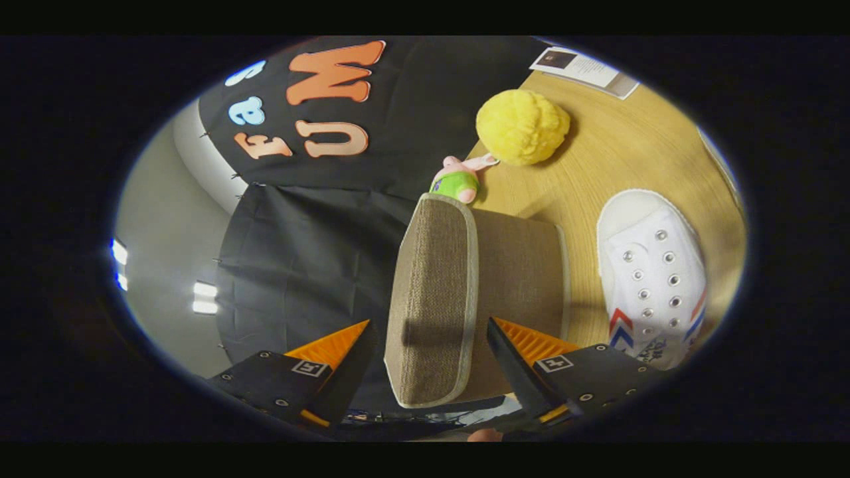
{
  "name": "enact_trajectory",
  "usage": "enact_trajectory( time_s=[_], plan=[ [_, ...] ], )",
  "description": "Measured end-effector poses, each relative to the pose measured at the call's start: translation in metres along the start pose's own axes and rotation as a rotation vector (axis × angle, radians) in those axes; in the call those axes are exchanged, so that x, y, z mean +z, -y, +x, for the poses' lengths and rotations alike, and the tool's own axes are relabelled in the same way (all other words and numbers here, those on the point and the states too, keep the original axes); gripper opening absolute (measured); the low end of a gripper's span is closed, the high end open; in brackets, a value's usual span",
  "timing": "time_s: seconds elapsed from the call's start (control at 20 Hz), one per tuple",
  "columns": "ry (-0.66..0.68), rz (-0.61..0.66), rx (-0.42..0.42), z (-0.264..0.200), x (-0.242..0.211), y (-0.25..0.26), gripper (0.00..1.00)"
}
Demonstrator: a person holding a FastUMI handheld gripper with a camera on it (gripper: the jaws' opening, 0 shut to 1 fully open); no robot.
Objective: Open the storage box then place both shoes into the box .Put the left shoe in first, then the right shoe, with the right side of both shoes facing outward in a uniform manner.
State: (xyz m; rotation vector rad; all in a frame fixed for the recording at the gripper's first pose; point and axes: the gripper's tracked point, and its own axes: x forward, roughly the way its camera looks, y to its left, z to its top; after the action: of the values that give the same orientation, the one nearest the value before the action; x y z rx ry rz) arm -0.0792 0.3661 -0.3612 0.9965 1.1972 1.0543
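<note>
A wooden table (617, 153) meets the black cloth wall. The gripper (428, 348) has its jaws spread, with the brown storage box (458, 292) between them, untouched. A white shoe (654, 279) lies beside one finger; a yellow ball (522, 126) and small plush toy (457, 179) sit beyond the box.

Storage box (458, 299) on table (617, 153) — shoe (654, 279) beside, toys beyond.

Storage box (465, 299): brown woven fabric, pale trim, lid edge standing between the gripper (430, 358) fingers, which are spread and not pressing it. White shoe (654, 279): metal eyelets, red-blue chevron stripes, on the wooden table at 3 o'clock of the box, apart.
</note>
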Motion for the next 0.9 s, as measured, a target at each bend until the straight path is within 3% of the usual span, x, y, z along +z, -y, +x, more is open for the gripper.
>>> enact_trajectory(
  time_s=[0.3,0.5,0.65,0.9],
  plan=[
    [0.012,0.055,0.074,0.000,0.001,-0.018,0.96],
    [0.071,0.053,0.074,-0.011,0.005,-0.023,0.93],
    [0.134,0.052,0.126,-0.021,0.012,-0.048,0.85],
    [0.173,0.034,0.107,-0.012,0.011,-0.055,0.64]
  ],
)
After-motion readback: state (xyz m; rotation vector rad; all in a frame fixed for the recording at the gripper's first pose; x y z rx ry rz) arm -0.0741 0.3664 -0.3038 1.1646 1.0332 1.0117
